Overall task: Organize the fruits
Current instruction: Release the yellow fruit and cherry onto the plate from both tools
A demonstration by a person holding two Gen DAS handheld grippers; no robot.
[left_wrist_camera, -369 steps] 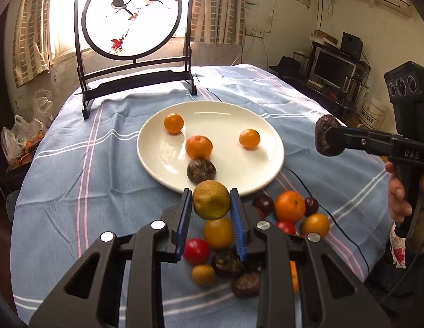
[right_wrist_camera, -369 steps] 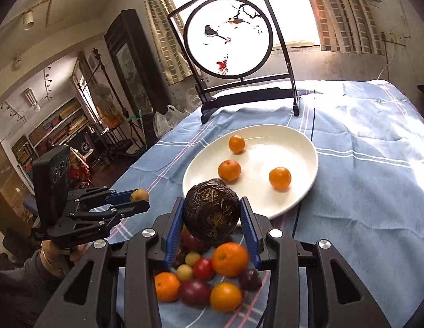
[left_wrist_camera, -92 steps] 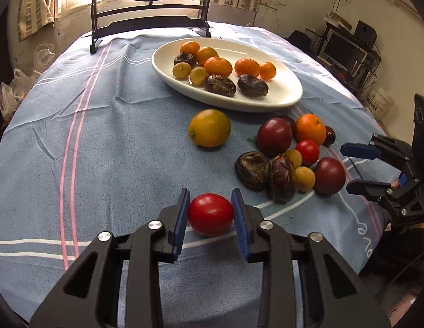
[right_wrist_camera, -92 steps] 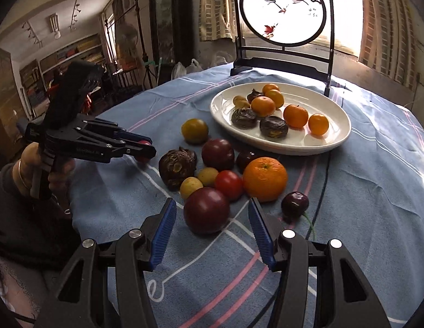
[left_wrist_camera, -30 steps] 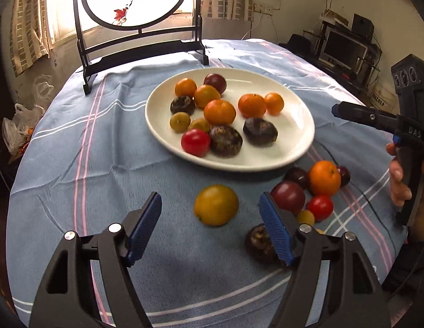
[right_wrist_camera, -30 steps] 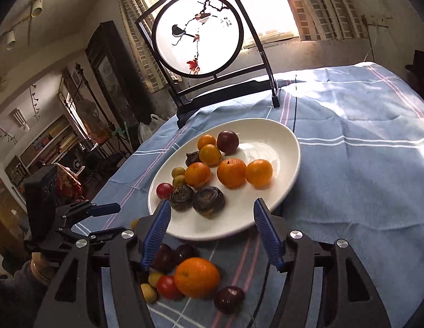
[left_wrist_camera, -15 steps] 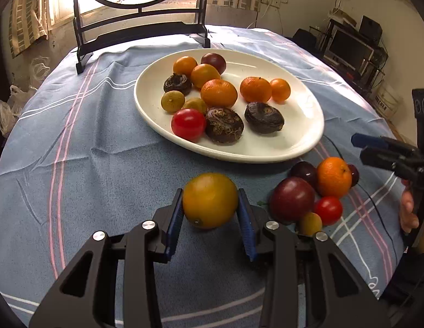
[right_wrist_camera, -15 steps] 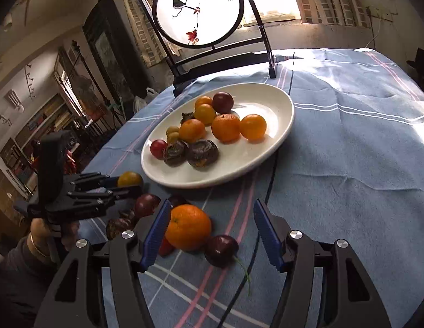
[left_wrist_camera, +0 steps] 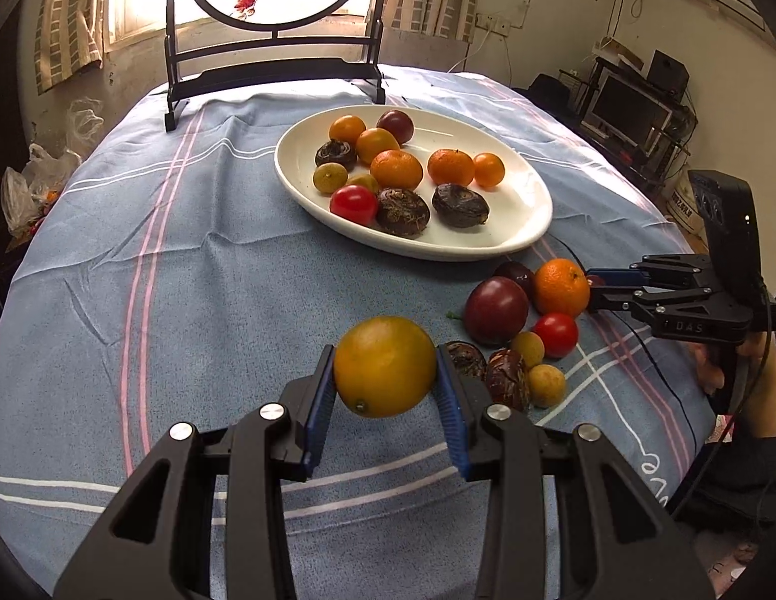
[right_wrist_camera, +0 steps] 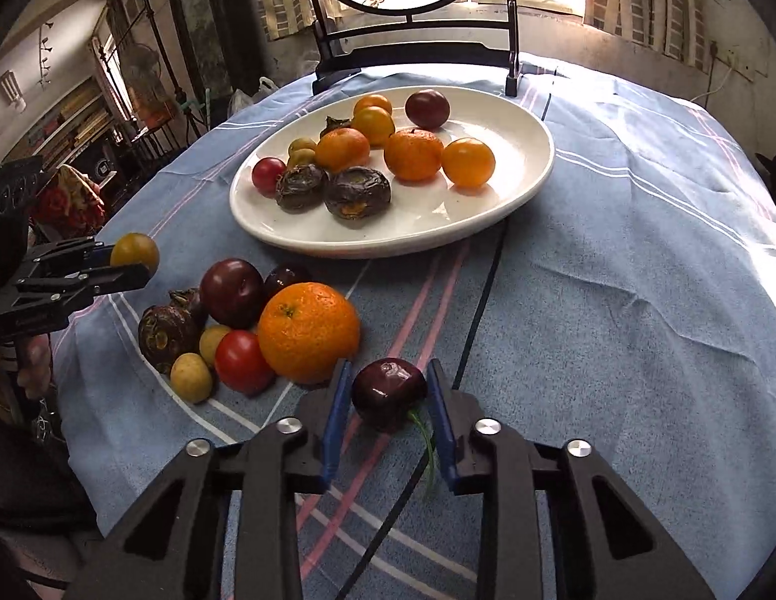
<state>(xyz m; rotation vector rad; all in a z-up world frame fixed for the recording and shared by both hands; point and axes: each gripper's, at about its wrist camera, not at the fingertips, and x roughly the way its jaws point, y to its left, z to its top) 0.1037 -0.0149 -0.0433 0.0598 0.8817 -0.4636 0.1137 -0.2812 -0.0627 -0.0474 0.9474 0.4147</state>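
My left gripper (left_wrist_camera: 385,390) is shut on a yellow-orange citrus fruit (left_wrist_camera: 385,366) and holds it above the cloth; it also shows in the right wrist view (right_wrist_camera: 135,250). My right gripper (right_wrist_camera: 388,402) stands around a dark cherry (right_wrist_camera: 389,392) with a green stem on the cloth, jaws close to its sides with small gaps. A white oval plate (left_wrist_camera: 530,217) holds several fruits. A loose pile by the plate has a big orange (right_wrist_camera: 310,332), a dark plum (right_wrist_camera: 231,292) and a red tomato (right_wrist_camera: 242,361).
A black stand with a round painted screen (left_wrist_camera: 272,57) stands at the table's far edge. A black cable (right_wrist_camera: 475,330) runs across the blue striped cloth (left_wrist_camera: 187,270). Shelves and a monitor (left_wrist_camera: 628,110) are off to the right of the table.
My left gripper has lifted the yellow-orange fruit off the cloth. My right gripper has come down past the big orange and narrowed around the cherry.
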